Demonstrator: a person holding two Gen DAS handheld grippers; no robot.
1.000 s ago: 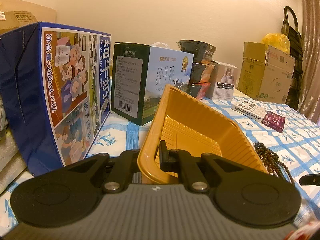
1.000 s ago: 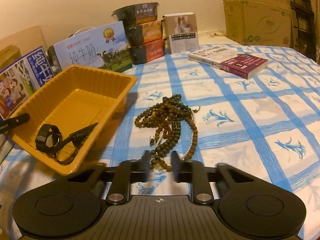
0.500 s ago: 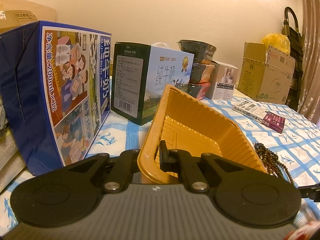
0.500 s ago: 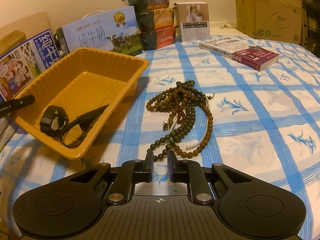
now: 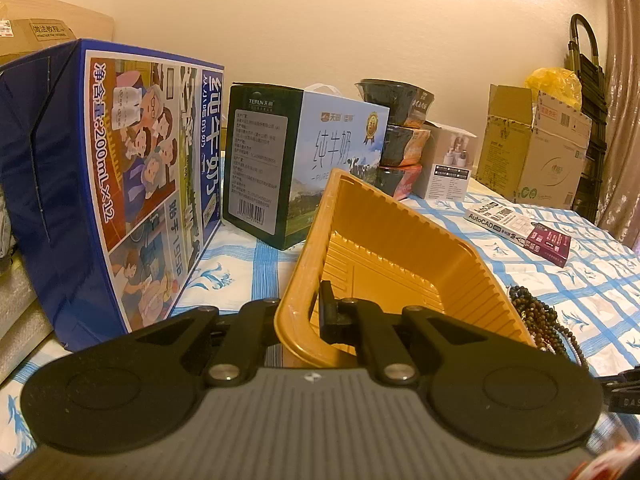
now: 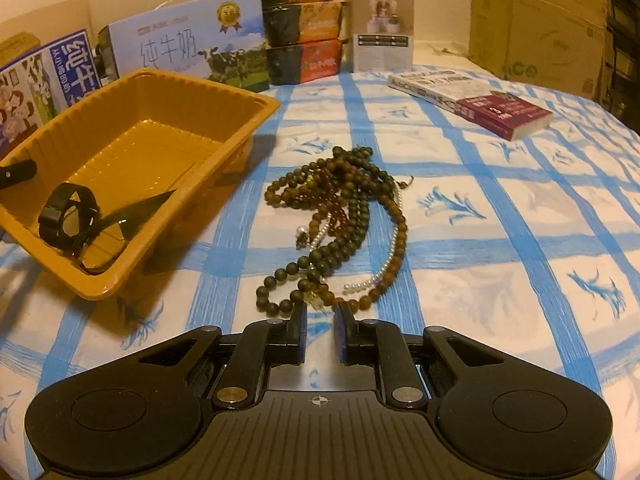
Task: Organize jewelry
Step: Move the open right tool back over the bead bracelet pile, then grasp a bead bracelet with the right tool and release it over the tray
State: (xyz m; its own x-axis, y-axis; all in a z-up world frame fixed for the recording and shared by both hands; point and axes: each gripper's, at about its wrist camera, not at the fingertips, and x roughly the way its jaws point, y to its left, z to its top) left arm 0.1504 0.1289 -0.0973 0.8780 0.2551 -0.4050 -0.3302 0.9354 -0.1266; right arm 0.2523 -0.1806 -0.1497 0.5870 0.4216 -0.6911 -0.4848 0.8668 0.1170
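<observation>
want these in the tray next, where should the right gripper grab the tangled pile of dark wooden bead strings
Probably the near end of the dark wooden bead strings, where several loops bunch just ahead of the right gripper. Come from above on the near side, the narrowly parted jaws straddling the thick cluster: loose strands lie flat on the blue checked cloth, so a single strand could slip.

1. From my left wrist view, the yellow tray (image 5: 400, 256) hides its own near wall behind the gripper body, and the watch inside is out of sight.
2. The bead strands (image 5: 536, 316) are partly hidden behind the tray's rim.
3. In my right wrist view, the cardboard box (image 6: 536, 24) is cut by the top edge.
4. I cannot count the tangled strands.
</observation>
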